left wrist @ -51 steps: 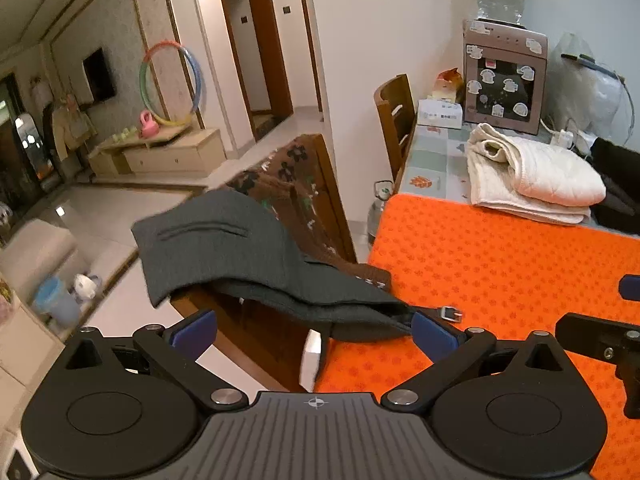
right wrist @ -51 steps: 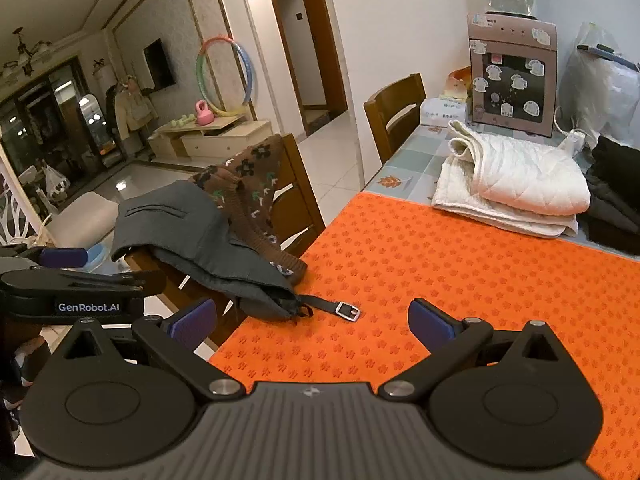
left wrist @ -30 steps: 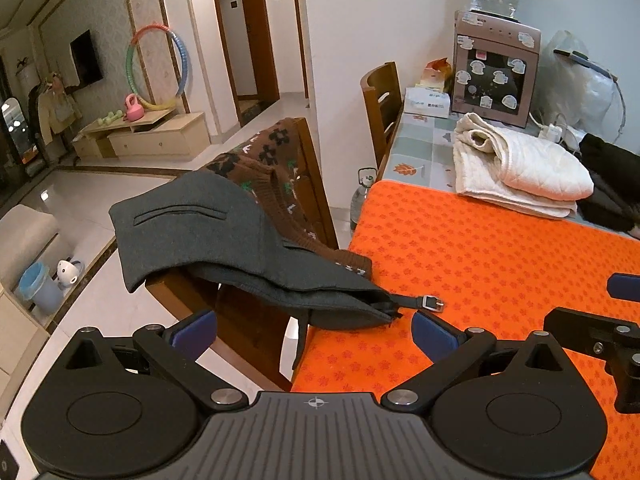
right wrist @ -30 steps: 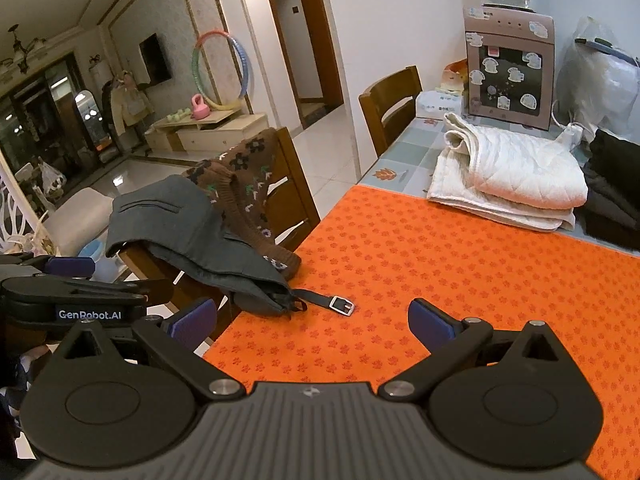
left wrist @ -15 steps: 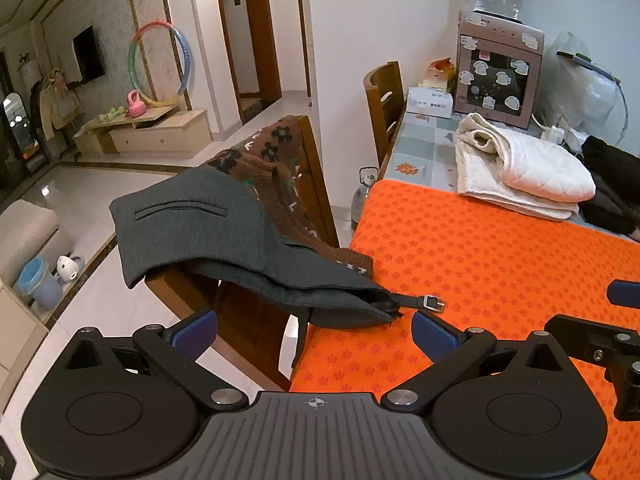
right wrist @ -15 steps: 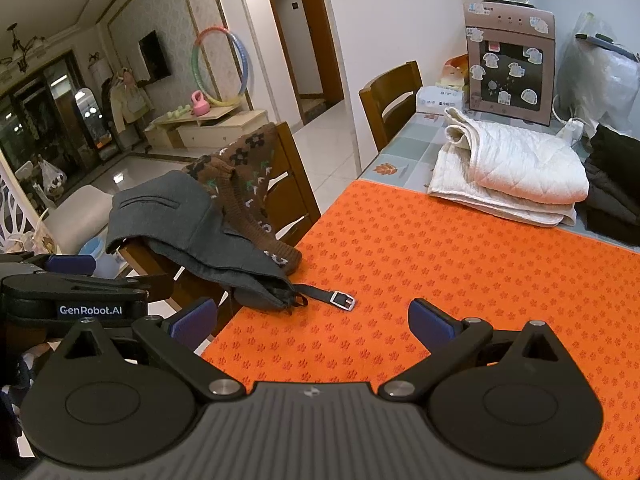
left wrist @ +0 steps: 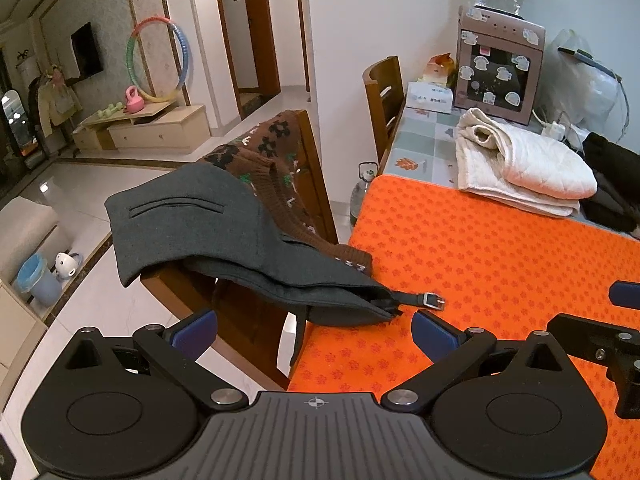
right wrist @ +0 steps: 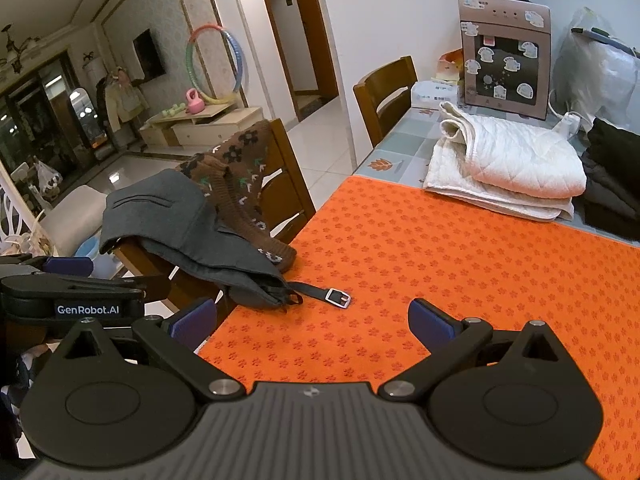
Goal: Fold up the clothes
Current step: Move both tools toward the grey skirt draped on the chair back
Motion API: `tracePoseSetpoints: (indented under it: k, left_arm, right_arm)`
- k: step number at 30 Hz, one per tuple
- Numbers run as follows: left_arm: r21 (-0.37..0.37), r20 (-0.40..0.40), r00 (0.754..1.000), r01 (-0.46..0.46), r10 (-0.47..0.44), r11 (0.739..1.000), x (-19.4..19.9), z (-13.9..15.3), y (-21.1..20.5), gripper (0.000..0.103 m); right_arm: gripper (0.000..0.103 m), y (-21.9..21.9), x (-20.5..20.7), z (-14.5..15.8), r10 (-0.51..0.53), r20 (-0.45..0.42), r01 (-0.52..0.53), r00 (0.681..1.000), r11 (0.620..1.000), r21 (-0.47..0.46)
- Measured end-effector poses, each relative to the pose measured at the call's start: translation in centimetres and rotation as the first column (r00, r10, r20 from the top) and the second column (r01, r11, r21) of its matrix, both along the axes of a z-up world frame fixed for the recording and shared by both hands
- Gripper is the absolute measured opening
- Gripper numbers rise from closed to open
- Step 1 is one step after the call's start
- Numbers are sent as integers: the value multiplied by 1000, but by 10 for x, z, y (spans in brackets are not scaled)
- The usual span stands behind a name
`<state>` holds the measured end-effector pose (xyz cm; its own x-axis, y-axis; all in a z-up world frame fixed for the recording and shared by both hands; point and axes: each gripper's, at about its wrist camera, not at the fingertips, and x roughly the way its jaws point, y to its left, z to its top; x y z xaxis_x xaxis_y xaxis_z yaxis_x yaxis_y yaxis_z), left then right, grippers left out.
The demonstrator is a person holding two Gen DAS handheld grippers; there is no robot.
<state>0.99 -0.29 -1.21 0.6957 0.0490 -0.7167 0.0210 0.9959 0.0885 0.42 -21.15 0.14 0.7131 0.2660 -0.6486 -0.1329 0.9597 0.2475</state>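
Note:
A dark grey garment (left wrist: 224, 240) hangs over a wooden chair (left wrist: 316, 184) at the left edge of the orange mat (left wrist: 500, 264); its end and a black strap with a metal buckle (left wrist: 434, 301) lie on the mat. A brown patterned knit (left wrist: 276, 168) hangs beside it. It also shows in the right wrist view (right wrist: 176, 220), with the buckle (right wrist: 338, 297). My left gripper (left wrist: 314, 330) is open and empty, just short of the garment's end. My right gripper (right wrist: 312, 318) is open and empty above the mat, near the buckle.
A folded white quilt (right wrist: 504, 168) and dark folded clothes (right wrist: 612, 184) lie at the back of the table. A water dispenser (right wrist: 506, 52), a tissue box (left wrist: 430, 96) and a plastic bag (right wrist: 600, 68) stand behind. A second chair (right wrist: 388, 96) is at the far left edge.
The left gripper has drawn back and a little left from the garment, then held. The right gripper drifted slightly back and up. Both stayed open; the clothes did not move.

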Motion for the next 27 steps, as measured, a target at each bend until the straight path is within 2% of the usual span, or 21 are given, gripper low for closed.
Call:
tracePoseSetpoints:
  k: [27]
  left_arm:
    - [9, -18, 1000, 12, -12, 1000, 5, -3, -4, 103]
  right_arm:
    - [103, -3, 5, -3, -6, -10, 6, 1000, 1000, 8]
